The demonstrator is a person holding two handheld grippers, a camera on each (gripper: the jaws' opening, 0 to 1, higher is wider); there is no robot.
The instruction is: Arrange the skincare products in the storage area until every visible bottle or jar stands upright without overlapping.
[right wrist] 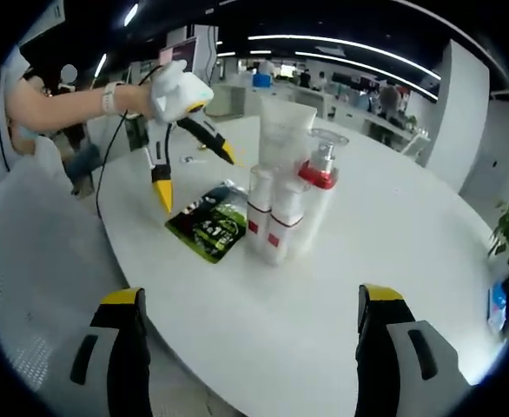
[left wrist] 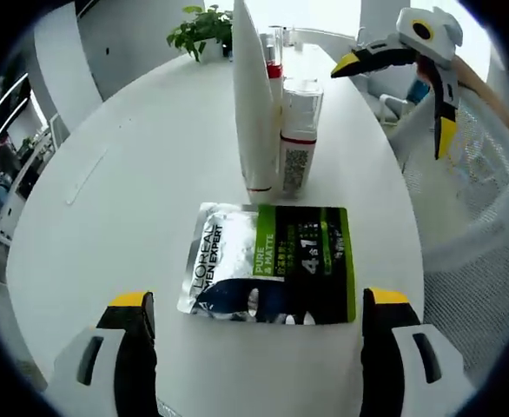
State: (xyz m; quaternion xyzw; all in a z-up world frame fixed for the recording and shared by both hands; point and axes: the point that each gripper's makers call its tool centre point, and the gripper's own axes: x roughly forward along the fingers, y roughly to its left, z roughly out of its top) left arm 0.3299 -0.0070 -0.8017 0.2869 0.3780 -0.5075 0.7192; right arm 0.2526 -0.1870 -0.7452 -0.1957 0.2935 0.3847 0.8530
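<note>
Done: white tube (left wrist: pixel 251 104) and pump bottle (left wrist: pixel 299 130) stand upright on bench (left wrist: pixel 142 174).
Left: sachet (left wrist: pixel 272 263) lies flat.
Fingers: left gripper (left wrist: pixel 259 326) and right gripper (right wrist: pixel 247 334) both spread, empty.

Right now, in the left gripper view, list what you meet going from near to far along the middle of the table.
Sachet → white tube → potted plant.

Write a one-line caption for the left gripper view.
Open left gripper faces a flat L'Oreal sachet before upright bottles on a white table.
</note>
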